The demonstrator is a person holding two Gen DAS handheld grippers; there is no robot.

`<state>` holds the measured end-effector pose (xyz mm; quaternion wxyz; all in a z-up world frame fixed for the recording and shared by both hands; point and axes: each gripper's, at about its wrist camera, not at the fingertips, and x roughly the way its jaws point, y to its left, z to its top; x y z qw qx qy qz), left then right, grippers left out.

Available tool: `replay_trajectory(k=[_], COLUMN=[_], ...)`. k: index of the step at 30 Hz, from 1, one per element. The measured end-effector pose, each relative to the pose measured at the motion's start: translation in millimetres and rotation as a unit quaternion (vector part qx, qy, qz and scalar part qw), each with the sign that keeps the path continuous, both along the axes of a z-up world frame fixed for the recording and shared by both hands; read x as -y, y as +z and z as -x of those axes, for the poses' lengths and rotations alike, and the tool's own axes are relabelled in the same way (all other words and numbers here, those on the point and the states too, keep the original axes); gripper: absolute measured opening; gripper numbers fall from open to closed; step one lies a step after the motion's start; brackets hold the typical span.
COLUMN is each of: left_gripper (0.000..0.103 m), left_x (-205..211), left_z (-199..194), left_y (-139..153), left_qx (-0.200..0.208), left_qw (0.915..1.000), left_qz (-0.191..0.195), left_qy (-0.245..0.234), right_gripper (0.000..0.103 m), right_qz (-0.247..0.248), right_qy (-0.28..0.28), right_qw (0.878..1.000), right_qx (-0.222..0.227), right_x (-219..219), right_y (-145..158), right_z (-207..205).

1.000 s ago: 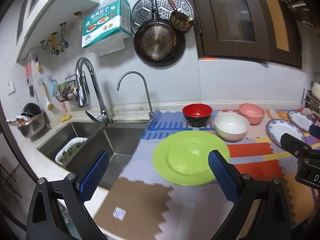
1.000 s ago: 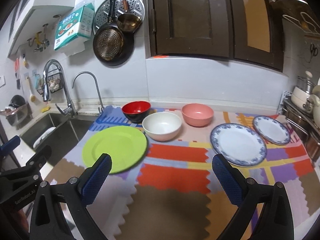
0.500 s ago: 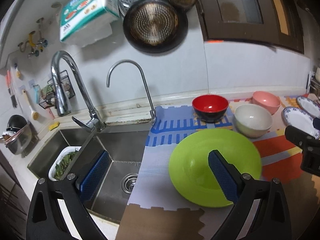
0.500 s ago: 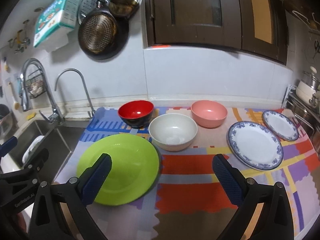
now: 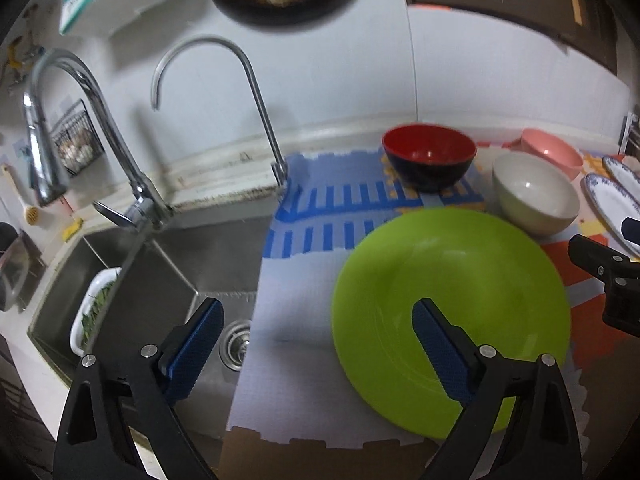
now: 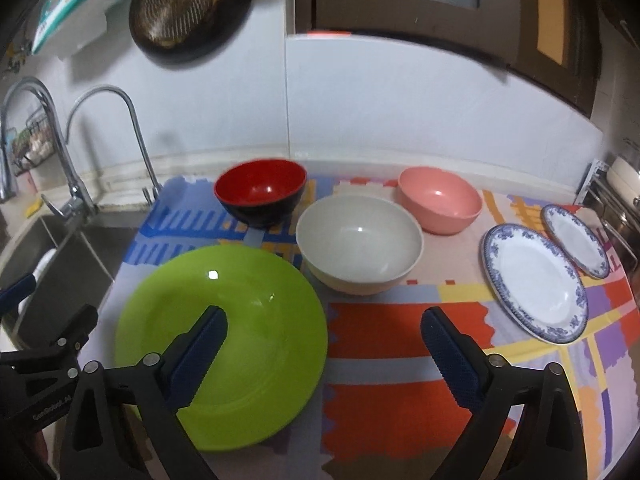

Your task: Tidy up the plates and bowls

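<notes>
We find both tools angled down over the patterned mat point(image 6: 400, 344) that covers the counter, with nothing lifted yet. The left gripper point(image 5: 316, 344) has its jaws wide but closing; between them lies only the left rim of the green plate point(image 5: 452, 280), and neither pad presses on it. The right gripper point(image 6: 324, 344) stands released, its left pad above the plate's centre and its right pad over bare mat.

The green plate lies flat at the mat's left edge, just beside the sink point(image 5: 132, 280). Behind it, toward the back edge, stand the red-and-black bowl point(image 6: 260, 192), the cream bowl point(image 6: 360, 248) and the pink bowl point(image 6: 440, 200); the cream bowl sits just beside the plate's far rim. The large blue-rimmed plate point(image 6: 536, 284) and the small blue-rimmed plate point(image 6: 576, 240) lie toward the right edge.

Risks, in our judgement:
- The plate is flat on a soft mat, so a pad may slide over the rim instead of under it and push the plate toward the sink.
- A one-sided rim grip on a wide, glossy plate could let it tilt and slip out.
- Both grippers converge on the same plate; their frames could collide.
- A lifted plate swung rearward could knock the cream bowl.
</notes>
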<state>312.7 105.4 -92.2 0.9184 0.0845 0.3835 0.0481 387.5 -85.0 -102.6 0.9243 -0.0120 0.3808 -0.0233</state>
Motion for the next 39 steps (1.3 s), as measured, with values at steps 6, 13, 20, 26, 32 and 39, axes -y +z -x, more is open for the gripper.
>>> replay_trajectory(k=[6,13,20,26,32,39], left_gripper=[0.085,0.078,0.070,0.060,0.048,0.042], left_x=[-1,-4,-5,-4,-3,-5], left_z=[-20,-38,-47,-53,-54,-52], left_y=[-24,-40,-49,-50,-50,-49], left_qx=[-0.047,-0.082,-0.105,-0.110,-0.113,-0.110], left_qw=[0.9988,0.9962,0.9931,0.9915,0.9900,0.9905], left_qz=[0.010,0.028,0.052,0.066,0.077,0.079], left_qy=[-0.004,-0.005,-0.011,-0.019,-0.033,-0.022], right_gripper=[0.091,0.081,0.071,0.059,0.048,0.039], right_qz=[-0.009,-0.009,-0.010,-0.015,-0.024,-0.029], right_qy=[0.002,0.005,0.011,0.016,0.020,0.033], right_qw=[0.999,0.996,0.994,0.991,0.990,0.989], right_qx=[-0.049,-0.090,-0.112,-0.128,-0.137,-0.140], right_x=[4,4,2,1,1,-2], right_y=[-28,-52,-64,-71,-74,-74], right_z=[-25,-45,-57,-60,-61,-62])
